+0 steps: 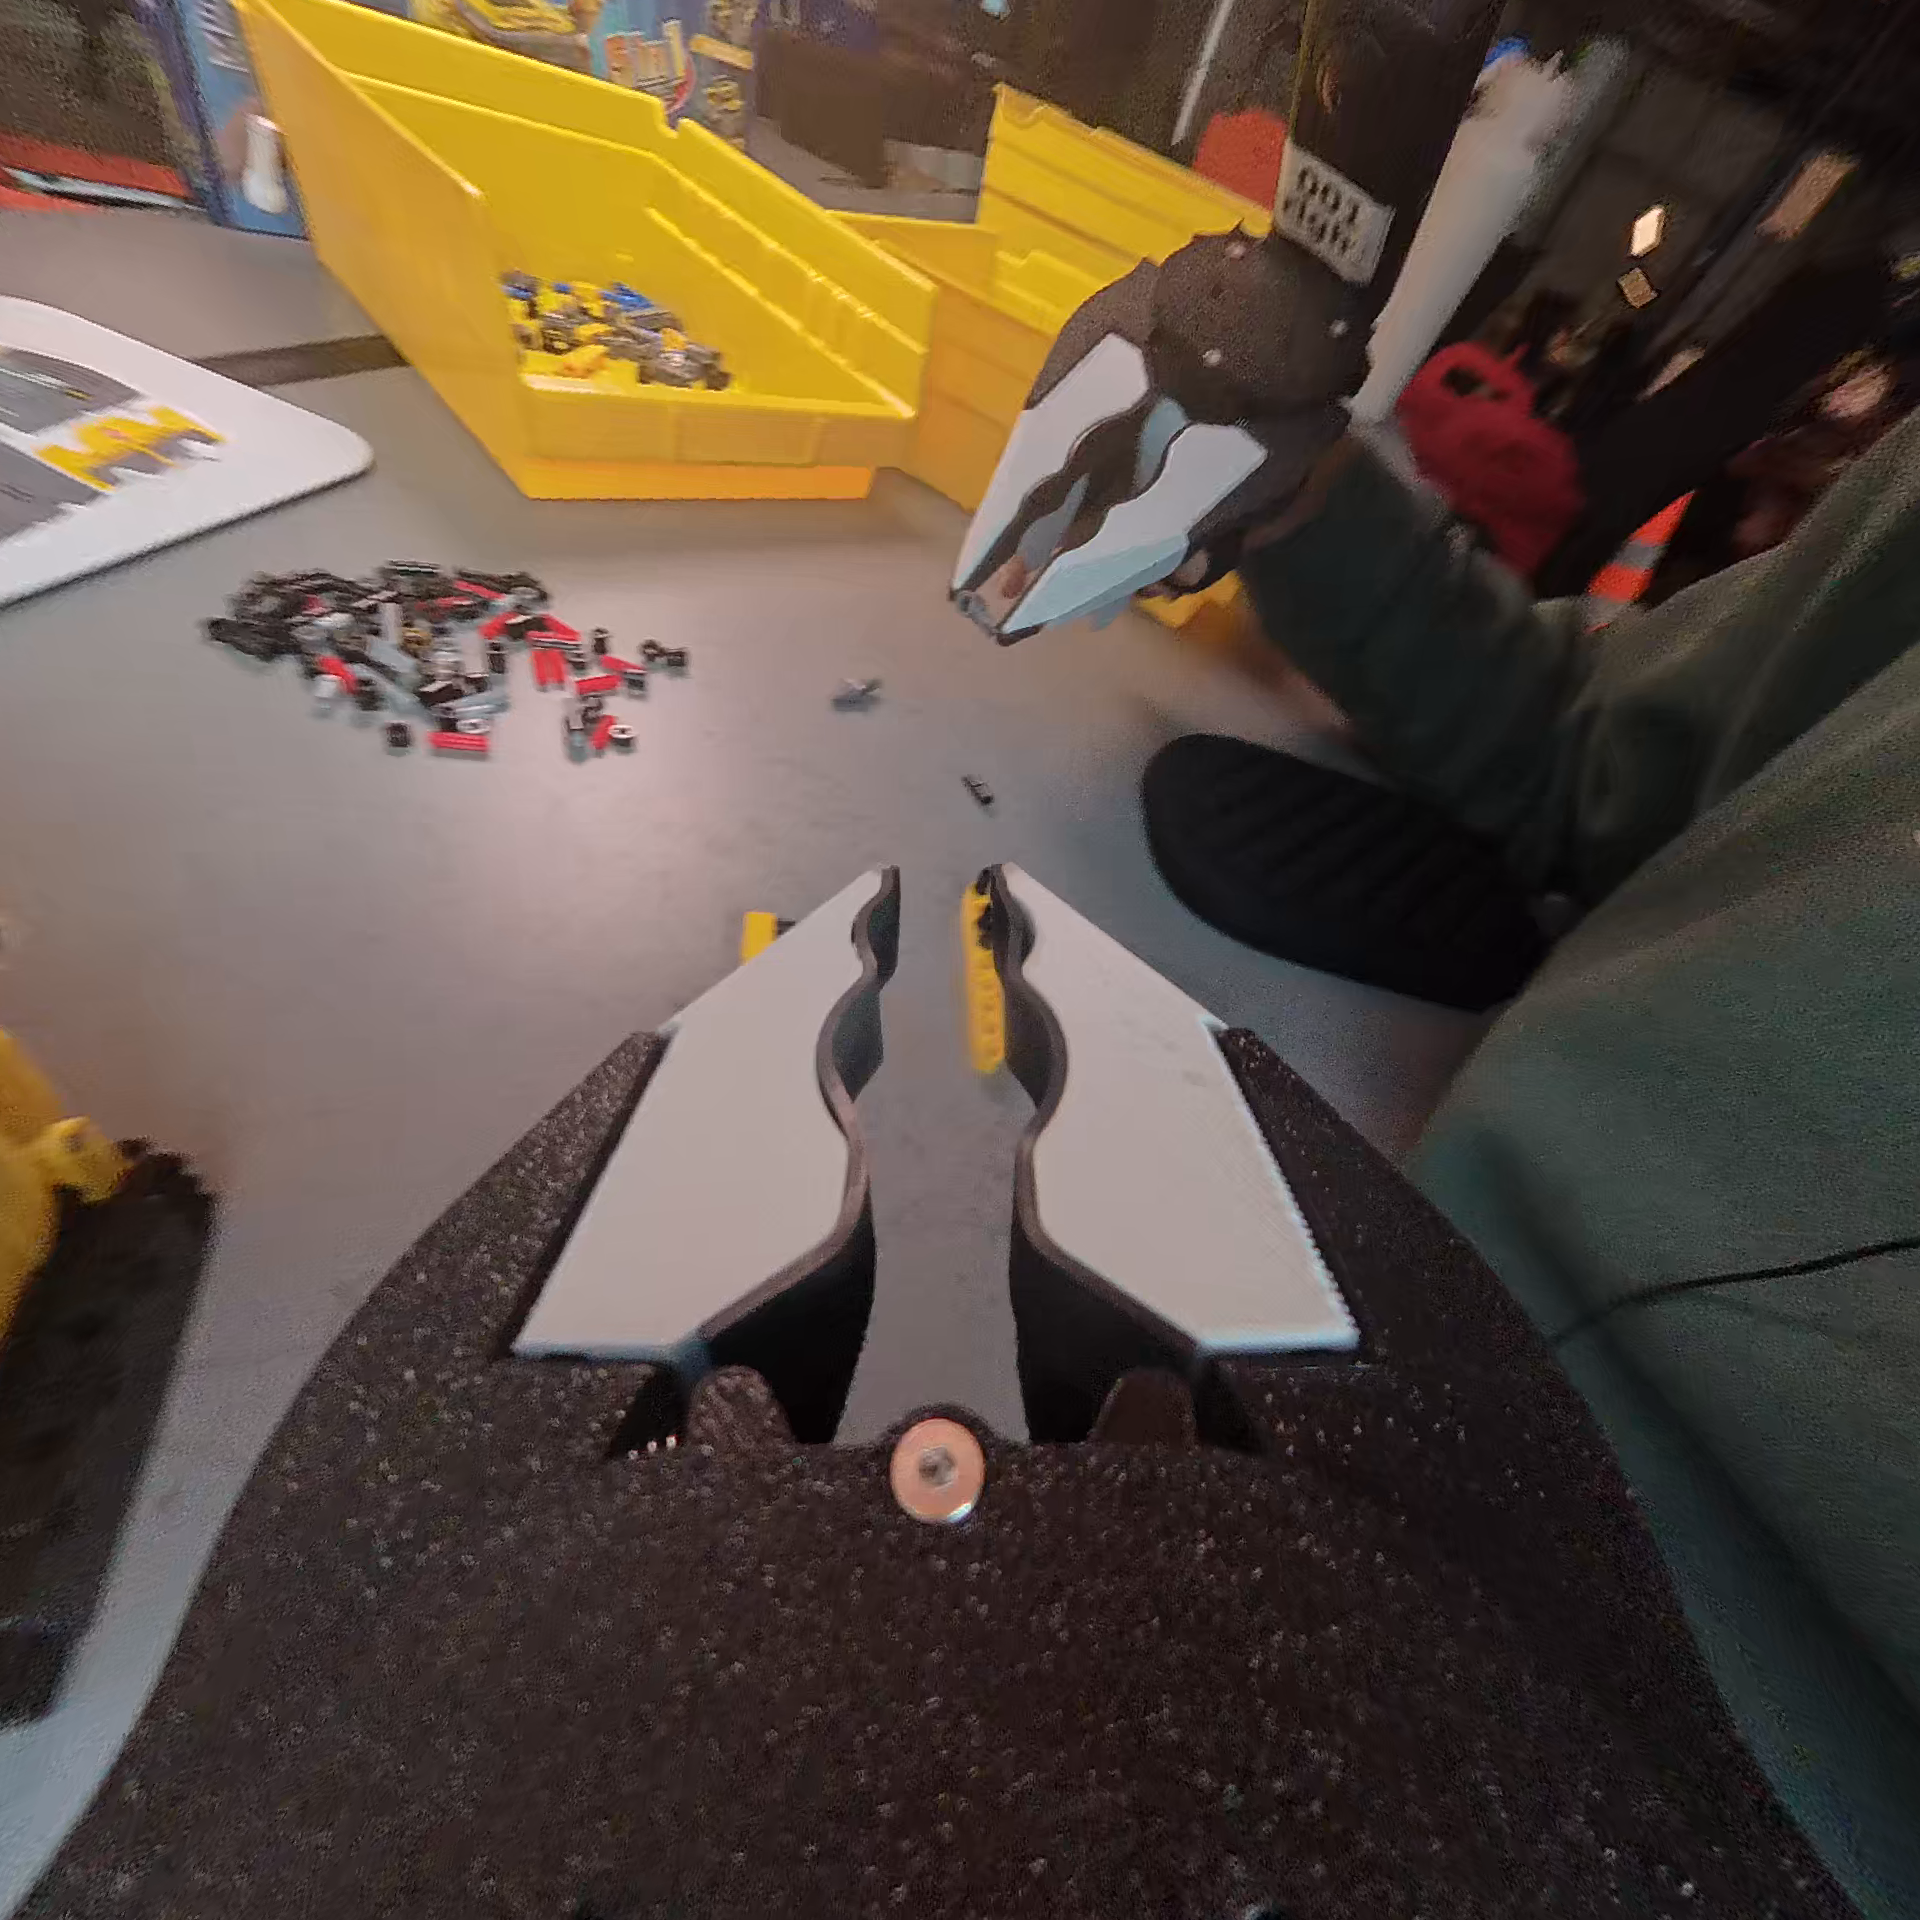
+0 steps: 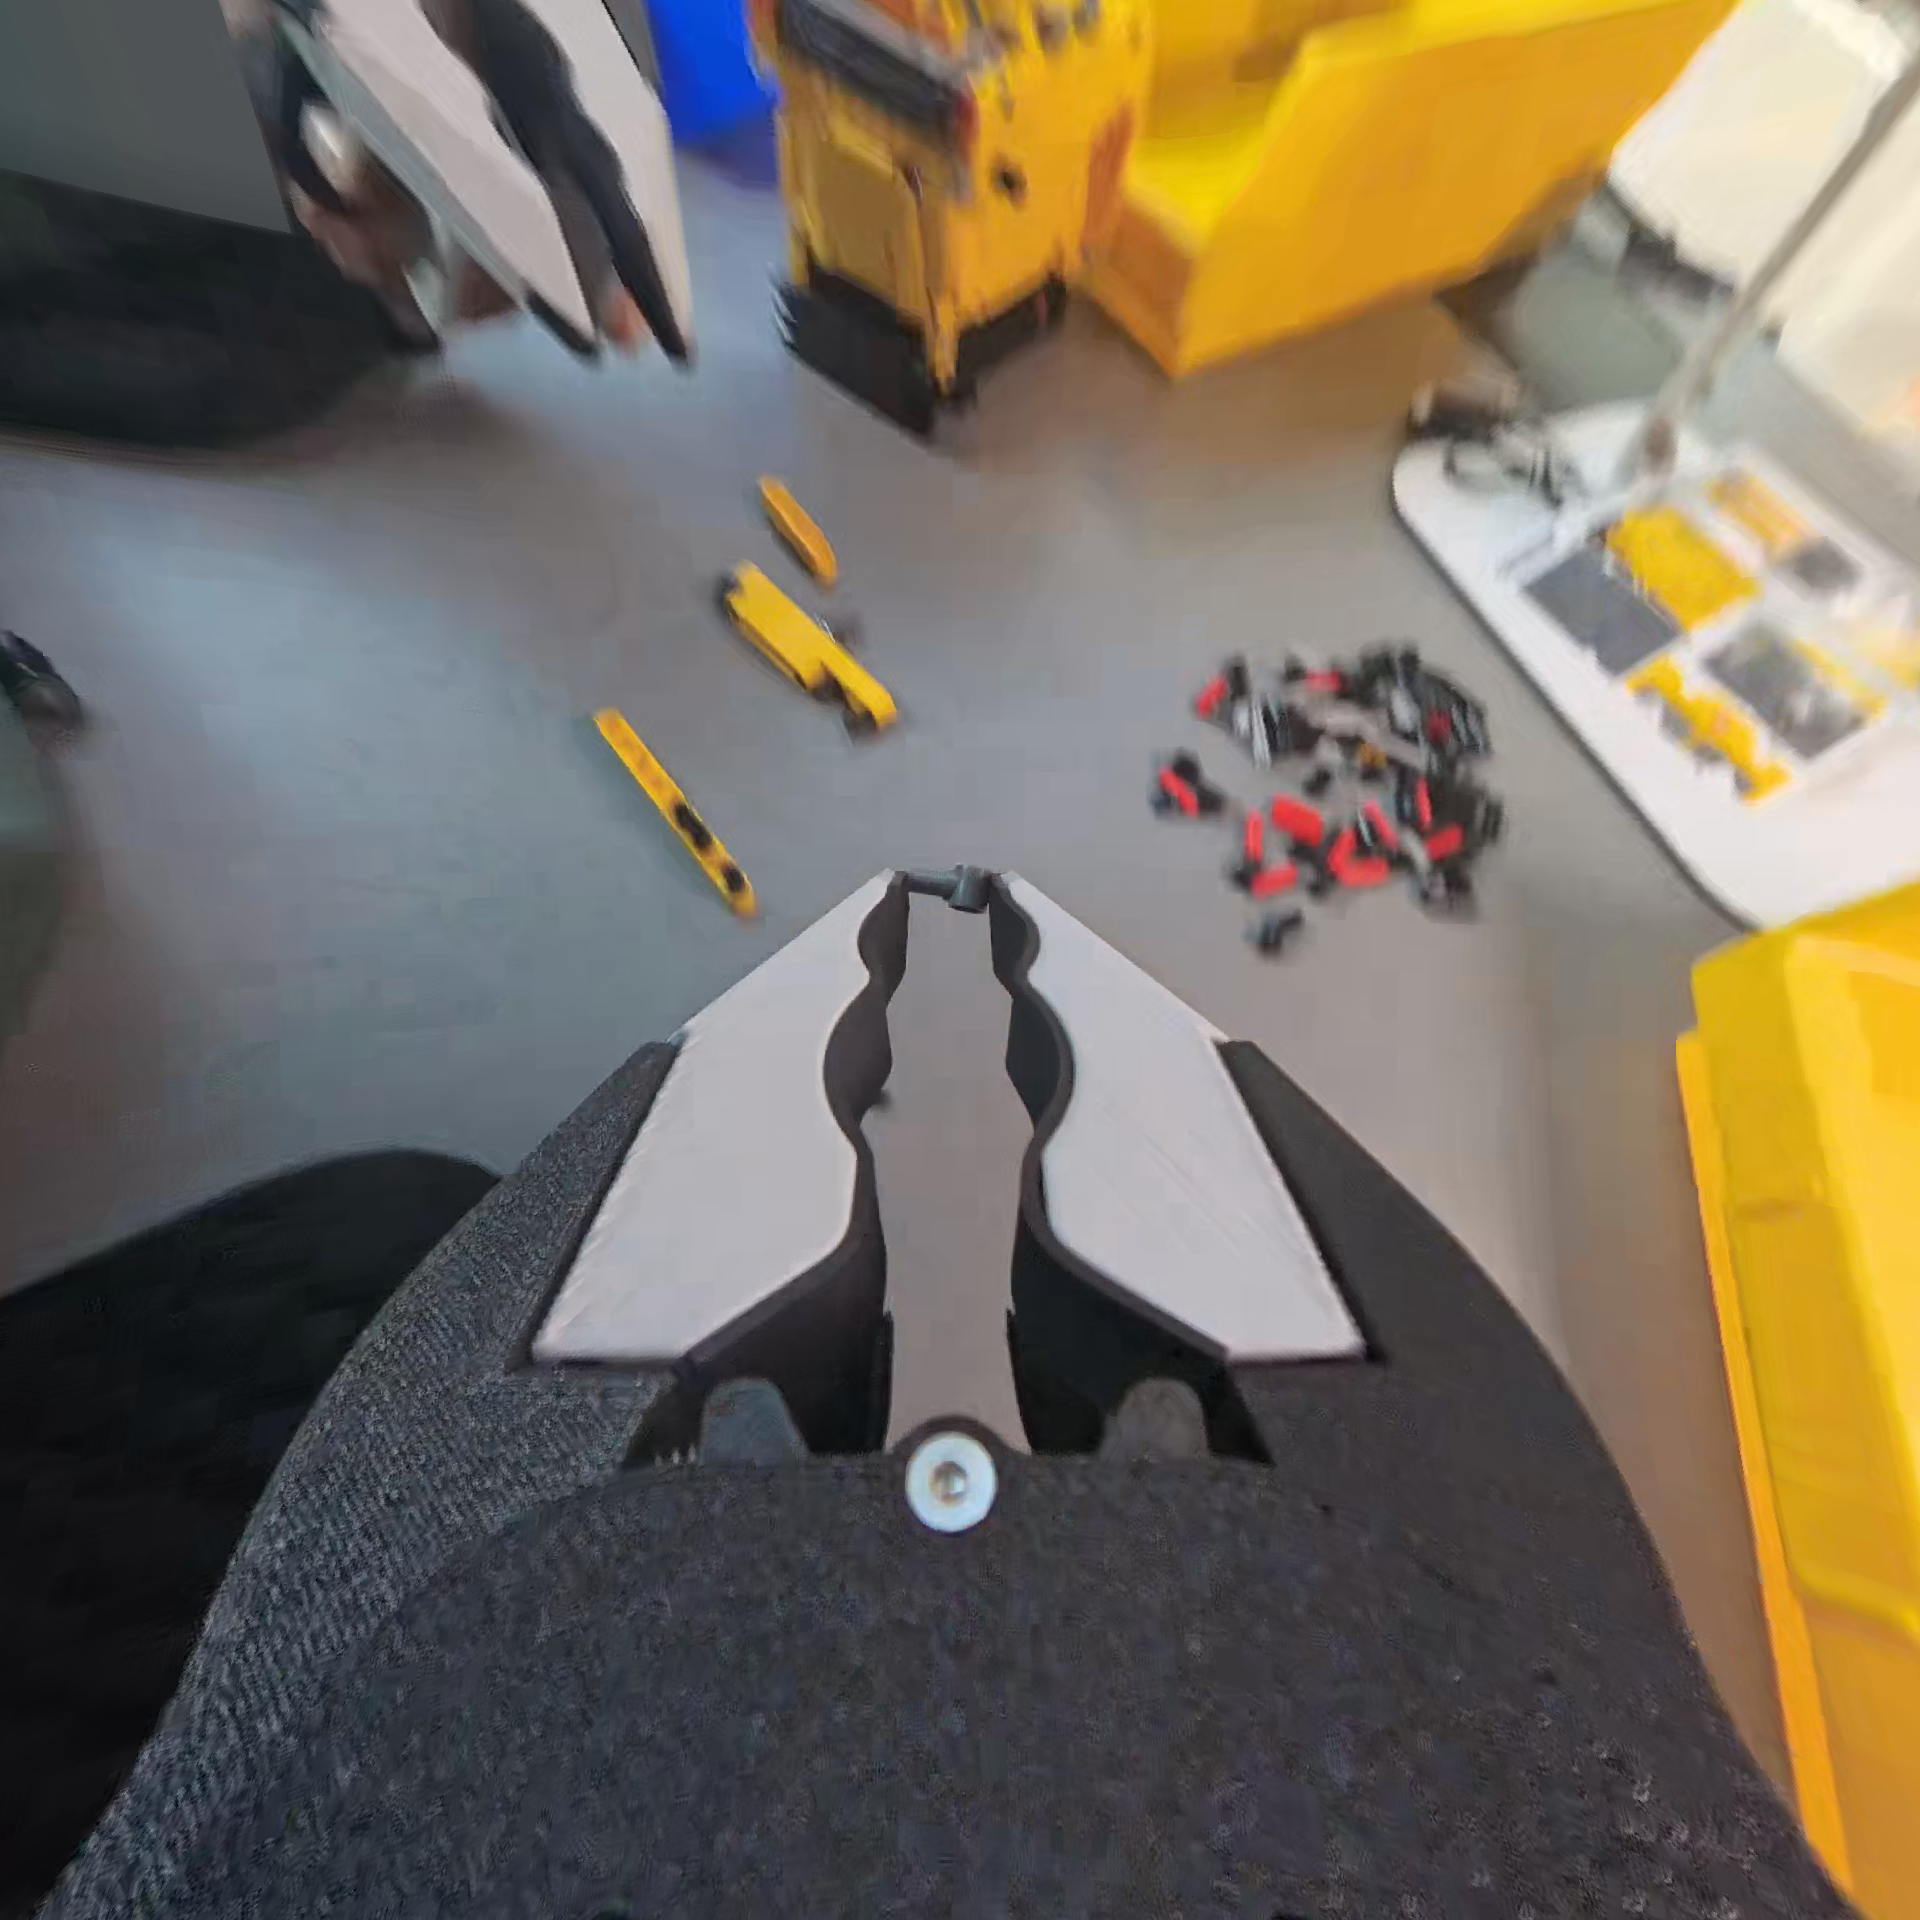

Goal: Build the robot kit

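My left gripper (image 1: pixel 945 875) is open and empty, held low over the grey table (image 1: pixel 727 790). A yellow holed beam (image 1: pixel 982 977) lies on the table and shows through the gap beside the right finger; another yellow piece (image 1: pixel 758 928) pokes out left of the left finger. My right gripper (image 2: pixel 948 883) is shut on a small dark grey pin (image 2: pixel 954 889) pinched across its tips, above the table. The right gripper also shows in the left wrist view (image 1: pixel 982 613), and the left gripper in the right wrist view (image 2: pixel 613 338). Three yellow beams (image 2: pixel 810 649) lie between the two.
A pile of small black, red and grey pieces (image 1: pixel 436 655) (image 2: pixel 1351 779) lies on the table. Yellow bins (image 1: pixel 644 312) (image 2: pixel 1808 1299), a white instruction booklet (image 1: pixel 125 436) (image 2: pixel 1662 644) and a yellow model (image 2: pixel 914 208) stand around. A green sleeve (image 1: pixel 1558 727) is at right. My right fingertips sit around 15 cm from my left ones.
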A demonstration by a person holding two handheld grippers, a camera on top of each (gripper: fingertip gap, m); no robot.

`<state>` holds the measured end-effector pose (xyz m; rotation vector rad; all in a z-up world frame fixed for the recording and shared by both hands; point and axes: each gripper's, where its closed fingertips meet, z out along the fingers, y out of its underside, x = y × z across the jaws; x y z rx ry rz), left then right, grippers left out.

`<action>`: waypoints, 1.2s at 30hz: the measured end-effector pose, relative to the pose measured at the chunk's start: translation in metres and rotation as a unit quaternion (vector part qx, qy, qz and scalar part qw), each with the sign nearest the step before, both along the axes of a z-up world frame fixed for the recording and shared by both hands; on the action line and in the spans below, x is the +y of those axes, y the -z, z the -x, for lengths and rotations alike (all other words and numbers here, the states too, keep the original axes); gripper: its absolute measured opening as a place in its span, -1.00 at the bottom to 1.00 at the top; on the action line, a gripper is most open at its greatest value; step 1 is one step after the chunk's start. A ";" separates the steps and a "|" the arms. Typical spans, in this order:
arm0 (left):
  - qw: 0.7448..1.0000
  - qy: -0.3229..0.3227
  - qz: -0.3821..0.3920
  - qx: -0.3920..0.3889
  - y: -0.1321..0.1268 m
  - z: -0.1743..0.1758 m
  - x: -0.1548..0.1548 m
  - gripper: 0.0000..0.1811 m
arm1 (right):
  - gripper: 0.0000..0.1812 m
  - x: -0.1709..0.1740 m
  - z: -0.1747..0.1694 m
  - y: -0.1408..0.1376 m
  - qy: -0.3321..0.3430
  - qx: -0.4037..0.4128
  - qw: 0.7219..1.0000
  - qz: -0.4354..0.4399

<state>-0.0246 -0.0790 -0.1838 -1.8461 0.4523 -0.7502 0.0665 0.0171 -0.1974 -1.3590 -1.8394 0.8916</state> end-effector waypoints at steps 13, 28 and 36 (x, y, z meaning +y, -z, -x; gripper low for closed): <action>0.979 0.127 0.064 -0.143 -0.009 -0.050 -0.022 -0.92 | -0.83 -0.112 0.051 -0.028 -0.130 0.149 0.980 -0.013; 0.964 0.145 0.080 -0.209 -0.018 -0.052 -0.023 -0.86 | -0.83 -0.115 0.053 -0.033 -0.116 0.175 0.974 -0.088; 0.954 0.165 0.087 -0.234 -0.023 -0.051 -0.026 -0.94 | -0.83 -0.119 0.052 -0.037 -0.121 0.191 0.966 -0.125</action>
